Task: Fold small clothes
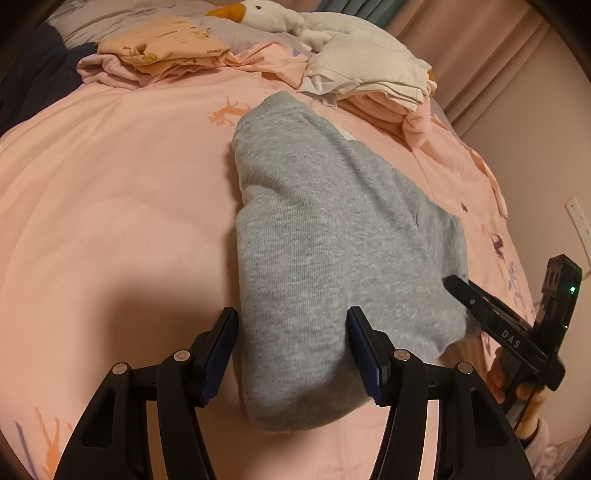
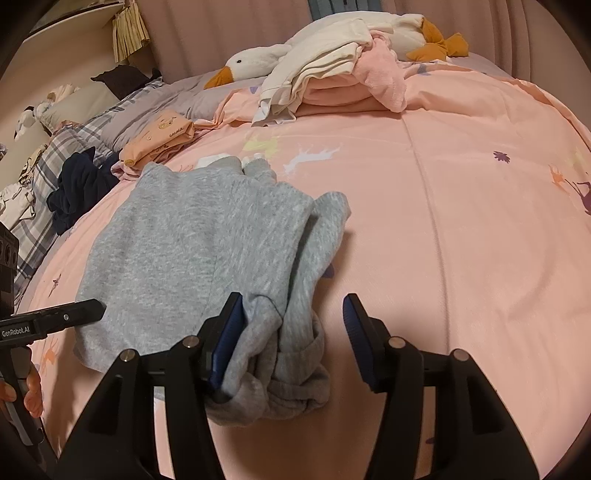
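Observation:
A small grey knit garment lies partly folded on the pink bedspread. My left gripper is open, its jaws astride the garment's near end. My right gripper is open over the garment's bunched near corner, with the cloth lying between its jaws. The garment spreads to the left in the right wrist view. The right gripper shows at the right edge of the left wrist view, and the left gripper at the left edge of the right wrist view.
A folded orange garment lies at the back left. A pile of white and pink clothes and a plush goose lie at the back. Dark navy clothes and a plaid blanket lie at the far left.

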{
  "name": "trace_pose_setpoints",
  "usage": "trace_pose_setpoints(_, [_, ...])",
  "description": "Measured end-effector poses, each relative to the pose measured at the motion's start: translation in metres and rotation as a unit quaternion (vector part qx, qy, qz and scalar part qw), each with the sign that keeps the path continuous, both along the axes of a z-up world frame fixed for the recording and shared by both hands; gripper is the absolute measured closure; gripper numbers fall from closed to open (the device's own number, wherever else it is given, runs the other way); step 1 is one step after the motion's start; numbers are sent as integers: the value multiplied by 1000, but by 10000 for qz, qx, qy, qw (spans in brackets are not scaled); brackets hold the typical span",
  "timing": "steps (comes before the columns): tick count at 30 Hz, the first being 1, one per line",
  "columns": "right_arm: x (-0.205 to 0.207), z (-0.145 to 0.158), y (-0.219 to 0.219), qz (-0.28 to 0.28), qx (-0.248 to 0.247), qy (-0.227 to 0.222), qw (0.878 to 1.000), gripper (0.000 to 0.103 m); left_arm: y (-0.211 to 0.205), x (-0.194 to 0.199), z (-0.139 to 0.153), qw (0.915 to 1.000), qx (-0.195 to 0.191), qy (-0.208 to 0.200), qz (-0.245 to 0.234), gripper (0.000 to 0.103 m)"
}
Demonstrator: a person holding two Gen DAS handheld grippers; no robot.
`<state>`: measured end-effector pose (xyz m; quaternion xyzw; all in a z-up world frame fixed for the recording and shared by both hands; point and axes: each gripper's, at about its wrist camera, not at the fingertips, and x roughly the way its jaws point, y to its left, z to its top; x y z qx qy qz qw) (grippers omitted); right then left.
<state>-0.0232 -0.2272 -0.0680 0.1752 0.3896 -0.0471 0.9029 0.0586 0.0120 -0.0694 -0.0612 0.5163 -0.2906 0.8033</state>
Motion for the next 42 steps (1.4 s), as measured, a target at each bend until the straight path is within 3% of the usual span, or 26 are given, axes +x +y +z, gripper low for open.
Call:
trace_pose_setpoints(9, [-25, 7, -9, -70, 55, -62, 9999, 42, 11, -6, 25, 9989, 231, -420, 1, 44])
trace_pose_setpoints(12, [-37, 14, -13, -122, 39, -127, 9998, 42, 11, 3, 36, 9985, 150, -530, 51, 44])
trace_pose_setpoints(19, [-39, 34, -2, 141, 6, -474, 9988, 42, -26, 30, 54, 9962, 6, -857, -147, 44])
trace_pose_setpoints(21, [-30, 36, 3, 314, 194, -577, 9977, 46, -41, 39, 54, 9957, 5, -900, -219, 53])
trace_pose_setpoints(23, [-20, 35, 10, 452, 256, -586, 9969, 60, -54, 49, 49, 9955, 124, -900, -276, 62])
trace_pose_setpoints(24, [-14, 34, 14, 503, 262, -559, 9968, 61, -61, 57, 42, 9959, 215, -825, -304, 67])
trace_pose_setpoints(26, [-5, 30, 21, 620, 264, -479, 9966, 69, -70, 71, 30, 9967, 410, -644, -263, 68])
trace_pose_setpoints(30, [3, 23, 30, 701, 125, -273, 9971, 69, -76, 89, 10, 9973, 571, -361, -271, 69])
trace_pose_setpoints(34, [4, 23, 29, 719, 58, -167, 9973, 69, -72, 81, 19, 9974, 486, -485, -219, 69])
trace_pose_setpoints(42, [19, 45, 29, 621, -121, -558, 9964, 67, -47, 25, 41, 9935, 257, -983, -516, 69])
